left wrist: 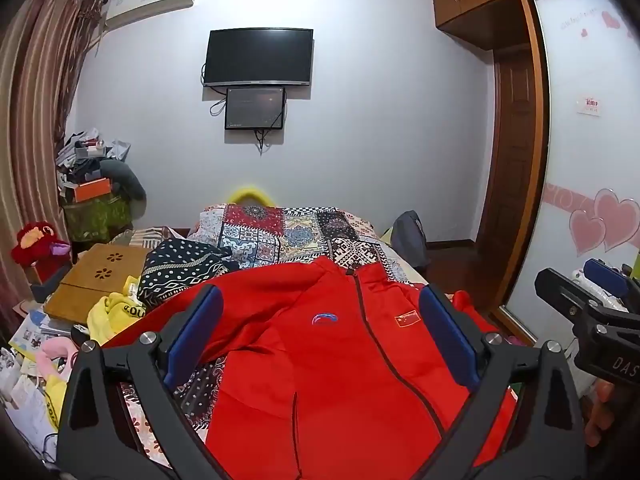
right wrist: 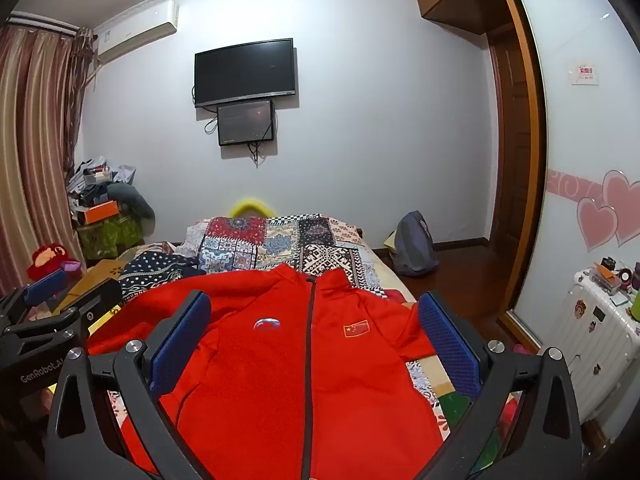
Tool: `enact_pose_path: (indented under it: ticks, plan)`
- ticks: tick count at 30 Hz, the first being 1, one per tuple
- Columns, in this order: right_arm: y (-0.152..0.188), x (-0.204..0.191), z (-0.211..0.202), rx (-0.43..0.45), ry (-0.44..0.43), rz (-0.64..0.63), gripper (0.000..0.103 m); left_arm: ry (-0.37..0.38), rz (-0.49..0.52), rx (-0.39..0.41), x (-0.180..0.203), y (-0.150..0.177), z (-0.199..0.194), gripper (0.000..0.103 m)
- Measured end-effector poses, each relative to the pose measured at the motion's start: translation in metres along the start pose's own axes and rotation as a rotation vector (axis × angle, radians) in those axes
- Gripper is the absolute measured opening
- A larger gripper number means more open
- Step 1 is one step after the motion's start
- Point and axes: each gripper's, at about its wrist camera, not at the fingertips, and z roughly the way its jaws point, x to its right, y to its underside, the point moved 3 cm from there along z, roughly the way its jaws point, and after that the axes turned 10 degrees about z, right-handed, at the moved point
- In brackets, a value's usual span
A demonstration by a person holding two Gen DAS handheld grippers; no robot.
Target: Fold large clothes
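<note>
Blue textured pads (right wrist: 448, 344) on black angular arms frame the right wrist view, and the right tool (right wrist: 314, 340) stands spread wide with nothing between its fingers; the left tool (left wrist: 322, 332) is likewise spread and empty, hovering just beside it over the same garment. Below both lies the red zip-up jacket (right wrist: 280, 360), face up on the bed (right wrist: 288, 240), collar toward the far wall and hem toward the cameras, its dark zipper (right wrist: 308, 360) closed along the middle. An embroidered logo (right wrist: 267, 323) sits on one chest panel and a small flag patch (right wrist: 356, 328) on the other. Its cloth looks soft and matte, perhaps fleece-like, with shallow creases near the shoulders; one sleeve runs out over the bed's right edge, the other toward the cluttered side, where a dotted dark cloth (left wrist: 180, 268) and a yellow garment (left wrist: 112, 312) lie close. A patchwork bedspread (left wrist: 288, 232) of printed squares covers the bed beneath. By my reading the fold has not yet begun: the jacket is spread and the step in hand is choosing grips. Next, each tool probably needs to drop to a sleeve or shoulder seam and pinch a single layer, then bring it inward across the zipper without dragging the bedspread along.
</note>
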Motion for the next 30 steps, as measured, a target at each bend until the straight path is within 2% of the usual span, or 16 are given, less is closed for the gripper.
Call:
enact_pose_path:
  ticks: [30]
  plan:
    - [0.0066,0.0000,0.0055,-0.009,0.005,-0.007,0.103,-0.005,0.003,-0.008,0.0002,0.0037,0.0065,0.099]
